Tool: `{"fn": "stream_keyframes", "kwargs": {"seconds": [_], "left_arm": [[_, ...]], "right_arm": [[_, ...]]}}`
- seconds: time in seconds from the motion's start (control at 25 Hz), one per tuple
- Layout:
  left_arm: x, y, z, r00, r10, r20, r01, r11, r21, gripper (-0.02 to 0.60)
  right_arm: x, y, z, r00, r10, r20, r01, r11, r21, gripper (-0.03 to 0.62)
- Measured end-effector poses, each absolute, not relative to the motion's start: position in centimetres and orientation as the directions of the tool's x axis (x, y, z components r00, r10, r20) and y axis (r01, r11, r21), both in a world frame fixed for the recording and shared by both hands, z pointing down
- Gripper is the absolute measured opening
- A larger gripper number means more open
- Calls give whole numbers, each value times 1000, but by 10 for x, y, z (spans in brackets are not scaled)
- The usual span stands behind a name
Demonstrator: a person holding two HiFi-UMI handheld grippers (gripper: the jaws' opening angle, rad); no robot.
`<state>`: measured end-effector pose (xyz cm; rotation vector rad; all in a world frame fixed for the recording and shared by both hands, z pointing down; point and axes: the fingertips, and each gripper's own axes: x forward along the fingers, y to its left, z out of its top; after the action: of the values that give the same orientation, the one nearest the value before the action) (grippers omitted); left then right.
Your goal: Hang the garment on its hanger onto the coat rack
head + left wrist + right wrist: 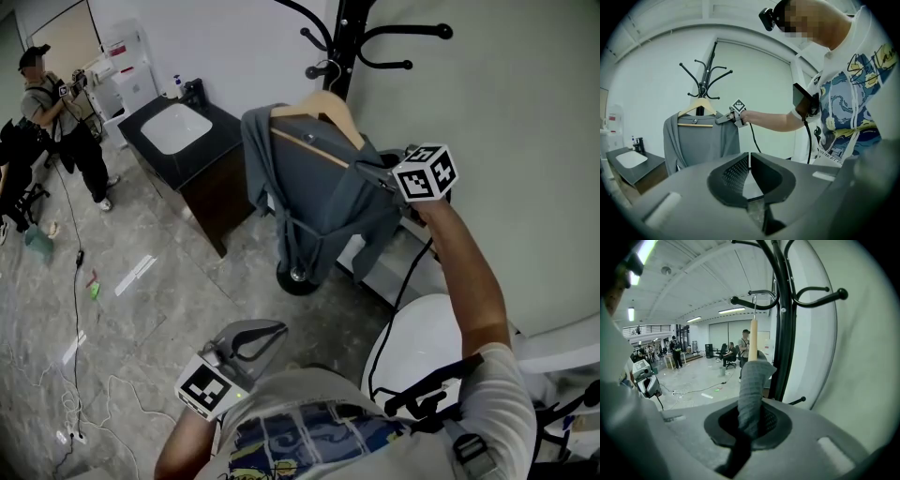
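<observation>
- Bystander point(56, 112): head view, 10 o'clock; stands on the grey floor point(159, 300).
- Counter point(214, 131): dark top with a white basin, 11 o'clock.
- Left tongs point(258, 337): 6 o'clock, low in the frame. Jaws together, nothing between them.
- Garment point(319, 187): grey, draped on a wooden hanger point(314, 105). It hangs at centre, just beside the black coat rack point(342, 37) at 12 o'clock. The hanger hook is up at a rack arm; whether it rests there cannot be told.
- Right tongs point(375, 171): at 3 o'clock of the garment, clamped on the garment's shoulder fabric over the hanger end.
</observation>
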<state>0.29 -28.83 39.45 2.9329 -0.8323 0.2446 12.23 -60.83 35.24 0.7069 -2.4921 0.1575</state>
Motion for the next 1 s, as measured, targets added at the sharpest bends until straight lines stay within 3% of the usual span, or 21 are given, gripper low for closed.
{"fn": "stream_keyframes", "kwargs": {"seconds": [0.64, 0.76, 1.0], "left_arm": [[-8, -286, 401, 820, -537, 197, -557, -828, 61, 17], [-10, -281, 402, 821, -534, 202, -555, -829, 65, 17], [-20, -265, 401, 826, -524, 208, -546, -835, 69, 18]], "right_arm": [[122, -629, 375, -713, -476, 515, -523, 850, 63, 18], [123, -632, 374, -705, -511, 492, -536, 838, 101, 38], [129, -632, 365, -664, -608, 435, -596, 782, 183, 144]]}}
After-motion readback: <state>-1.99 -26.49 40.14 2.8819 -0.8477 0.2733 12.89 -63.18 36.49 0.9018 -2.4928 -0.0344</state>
